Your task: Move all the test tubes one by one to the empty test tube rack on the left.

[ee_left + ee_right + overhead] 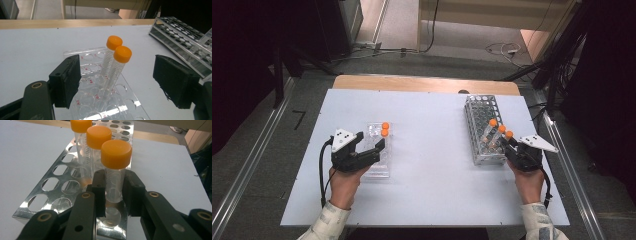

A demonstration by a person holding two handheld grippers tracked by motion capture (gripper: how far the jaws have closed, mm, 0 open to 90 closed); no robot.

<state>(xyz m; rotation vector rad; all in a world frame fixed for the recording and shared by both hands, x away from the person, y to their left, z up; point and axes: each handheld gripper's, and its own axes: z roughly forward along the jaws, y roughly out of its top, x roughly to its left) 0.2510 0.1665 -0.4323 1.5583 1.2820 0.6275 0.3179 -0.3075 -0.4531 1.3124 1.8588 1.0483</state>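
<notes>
Black padded jaws of the right claw point(113, 195) pinch a clear plastic tube with an orange screw cap point(115, 167), gripping it on its body just below the cap while its lower end sits in a corner hole of the perforated shiny metal rack point(50, 192). Two more orange-capped clear tubes point(96, 147) stand in the same rack just behind the held one, in a short row. From the high view, this rack point(484, 107) lies on the right part of the white surface point(432, 165), with the three capped tubes at its near right corner, where the right claw point(512, 146) meets them. On the left part of the surface, the left claw point(374, 150) is spread wide, its jaws well apart over a clear plastic tube holder with round wells point(379, 165). In the left gripper view, two clear graduated tubes with orange caps point(115, 67) stand tilted in that holder point(125, 100), touching or nearly touching each other, between the open jaws of the left claw point(122, 82) but not in contact with either pad. Red labels mark the wells.
</notes>
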